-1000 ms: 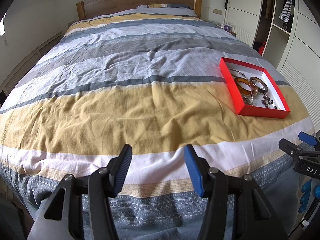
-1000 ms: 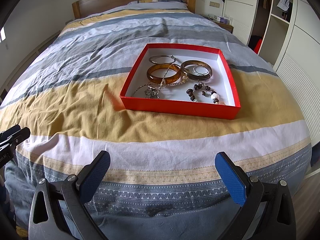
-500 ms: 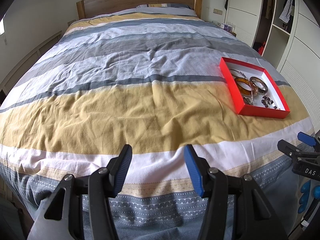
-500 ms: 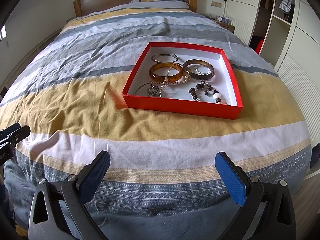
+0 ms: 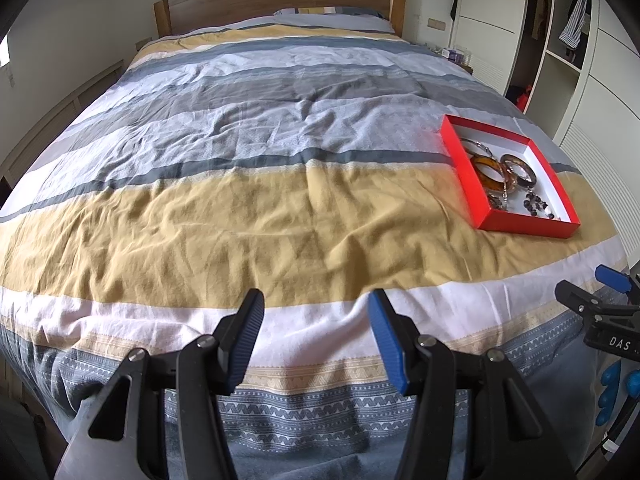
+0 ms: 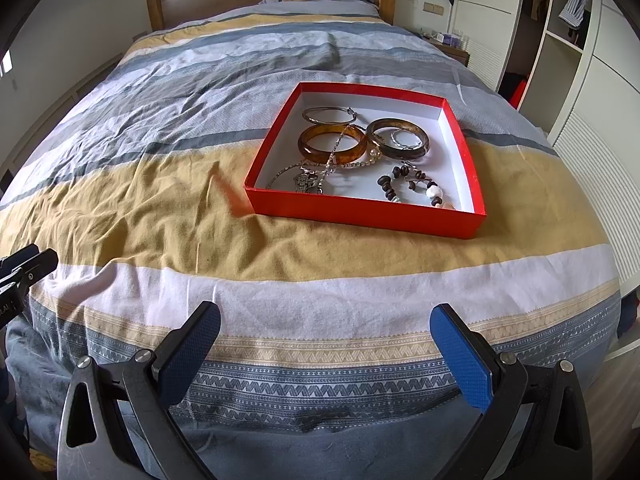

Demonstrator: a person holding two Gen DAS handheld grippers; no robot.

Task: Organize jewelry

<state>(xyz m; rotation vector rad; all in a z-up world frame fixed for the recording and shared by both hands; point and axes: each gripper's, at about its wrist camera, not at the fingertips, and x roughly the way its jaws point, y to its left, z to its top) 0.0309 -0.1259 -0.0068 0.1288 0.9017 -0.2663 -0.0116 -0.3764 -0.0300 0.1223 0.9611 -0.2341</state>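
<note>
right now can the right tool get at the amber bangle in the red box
Probably yes. The right tool is open and empty, facing the red box, which has no lid. The amber bangle sits exposed, though a silver chain lies across it and may snag.

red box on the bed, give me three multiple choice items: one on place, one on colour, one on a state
1. Where does the red box sit?
A. on the yellow stripe of the bedspread
B. on the pillow
C. on the floor

2. What colour is the box inside?
A. black
B. white
C. blue

3. How do the right gripper jaws stand?
A. shut on a bangle
B. shut and empty
C. open and empty

Answers: 1 A, its near wall rests on the yellow band. 2 B, white floor shows around the amber bangle. 3 C, the blue pads stand wide apart with only bedspread between them.
</note>
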